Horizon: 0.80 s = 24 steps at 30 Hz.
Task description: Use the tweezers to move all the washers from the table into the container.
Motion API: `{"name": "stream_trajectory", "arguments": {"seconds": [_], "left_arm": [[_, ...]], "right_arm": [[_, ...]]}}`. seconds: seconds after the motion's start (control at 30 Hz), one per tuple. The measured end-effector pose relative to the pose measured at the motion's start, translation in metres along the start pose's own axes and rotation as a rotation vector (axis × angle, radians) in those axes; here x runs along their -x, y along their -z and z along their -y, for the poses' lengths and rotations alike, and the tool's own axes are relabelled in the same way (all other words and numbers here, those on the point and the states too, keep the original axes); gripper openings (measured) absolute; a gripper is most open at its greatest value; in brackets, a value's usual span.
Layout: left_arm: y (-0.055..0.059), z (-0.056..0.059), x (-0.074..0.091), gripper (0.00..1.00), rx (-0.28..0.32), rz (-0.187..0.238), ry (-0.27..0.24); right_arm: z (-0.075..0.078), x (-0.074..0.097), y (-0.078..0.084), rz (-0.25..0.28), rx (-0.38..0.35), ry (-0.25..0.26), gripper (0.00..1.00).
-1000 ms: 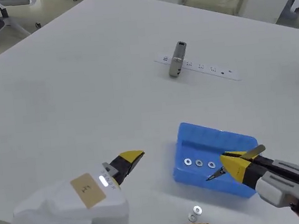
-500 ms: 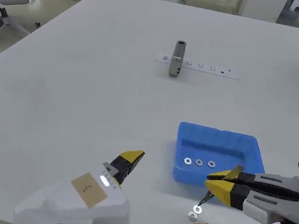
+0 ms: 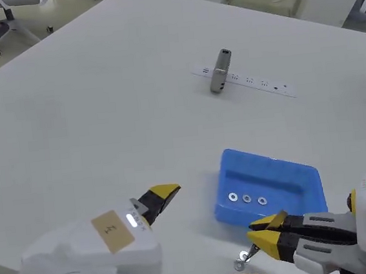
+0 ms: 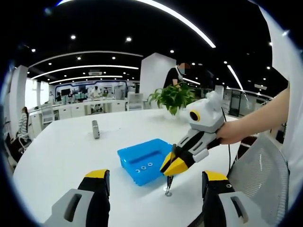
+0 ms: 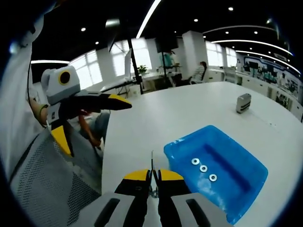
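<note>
**Tweezers (image 4: 169,182) at a loose washer (image 3: 244,256) beside the container (image 3: 303,176)**

The right gripper (image 5: 152,176), jaws pressed together on the tweezers, sets their tips at the washer on the table (image 3: 100,86), bottom centre of the head view, just below the blue container. Inside it lie three washers (image 3: 246,198). The left gripper (image 4: 154,182) sits at lower left, jaws spread wide.
</note>
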State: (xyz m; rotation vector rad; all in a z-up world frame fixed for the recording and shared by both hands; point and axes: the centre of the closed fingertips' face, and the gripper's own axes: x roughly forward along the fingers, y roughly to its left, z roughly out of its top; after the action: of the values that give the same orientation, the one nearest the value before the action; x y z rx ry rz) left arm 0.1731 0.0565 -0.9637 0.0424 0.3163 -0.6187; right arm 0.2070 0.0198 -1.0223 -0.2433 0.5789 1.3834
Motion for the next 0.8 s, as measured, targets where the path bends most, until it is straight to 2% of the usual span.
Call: {"name": "stream_trajectory", "arguments": {"seconds": [0.23, 0.37, 0.43, 0.53, 0.6, 0.63, 0.8], "left_arm": [[0.001, 0.002, -0.001, 0.81, -0.004, -0.005, 0.008], [0.002, 0.003, -0.001, 0.81, -0.007, -0.012, 0.012], [0.002, 0.003, -0.001, 0.81, -0.009, -0.013, 0.015], [0.003, 0.004, -0.001, 0.81, -0.012, -0.015, 0.018], [0.002, 0.004, -0.001, 0.81, -0.013, -0.015, 0.021], [0.002, 0.004, -0.001, 0.81, -0.015, -0.015, 0.021], [0.002, 0.003, -0.001, 0.81, -0.010, -0.013, 0.018]], "right_arm": [[-0.002, -0.001, 0.000, -0.004, 0.019, -0.015, 0.03], [-0.009, -0.002, 0.001, -0.025, 0.058, -0.038, 0.03], [-0.012, -0.002, 0.004, -0.051, 0.090, -0.047, 0.03], [-0.016, -0.004, 0.004, -0.046, 0.090, -0.057, 0.03], [-0.020, -0.005, 0.004, -0.051, 0.118, -0.063, 0.03], [-0.020, -0.006, 0.004, -0.057, 0.159, -0.058, 0.03], [-0.022, -0.008, 0.004, -0.039, 0.163, -0.025, 0.02]]}}
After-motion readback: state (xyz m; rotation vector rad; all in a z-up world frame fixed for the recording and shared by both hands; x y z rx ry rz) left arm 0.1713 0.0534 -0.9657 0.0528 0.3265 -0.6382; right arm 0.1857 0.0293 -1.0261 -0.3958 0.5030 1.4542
